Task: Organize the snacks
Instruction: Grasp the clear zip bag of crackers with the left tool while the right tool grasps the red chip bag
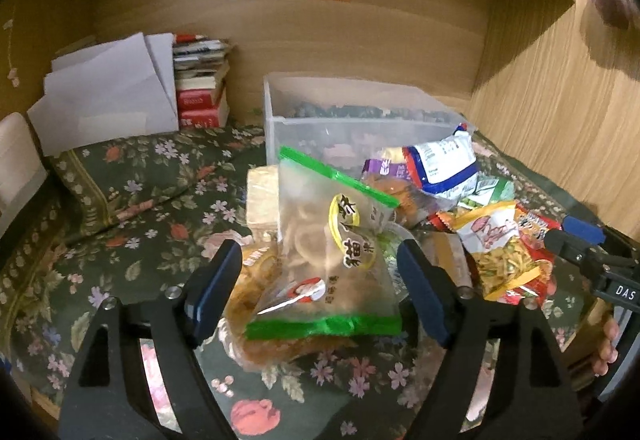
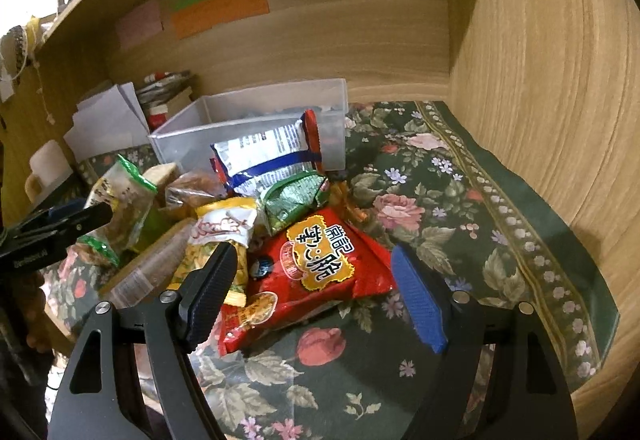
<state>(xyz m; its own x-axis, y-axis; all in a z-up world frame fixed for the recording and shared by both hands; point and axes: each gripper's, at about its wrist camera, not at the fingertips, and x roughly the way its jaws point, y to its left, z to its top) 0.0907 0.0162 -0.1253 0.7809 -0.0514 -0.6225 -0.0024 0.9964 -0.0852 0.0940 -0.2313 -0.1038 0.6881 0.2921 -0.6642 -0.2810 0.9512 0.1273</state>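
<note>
L gripper (image 1: 320, 282) is sitting w/ jaws spread, the clear green-edged bag (image 1: 324, 256) lying between the pads, not pinched; its long axis is running away from the jaws toward the clear bin (image 1: 344, 107). R gripper (image 2: 312, 294) is also spread, straddling the red bag's (image 2: 316, 272) near end. Both bags are prob. light, crinkly, slippery w/ brittle contents, so gripping a sealed end edge looks safest.

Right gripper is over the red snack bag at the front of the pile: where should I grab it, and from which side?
Take the red bag across its near half, coming from the front and above. It lies flat on the floral cloth, clear on its right, so the open right gripper can straddle it. The left finger will crowd the yellow bag, probably.
</note>
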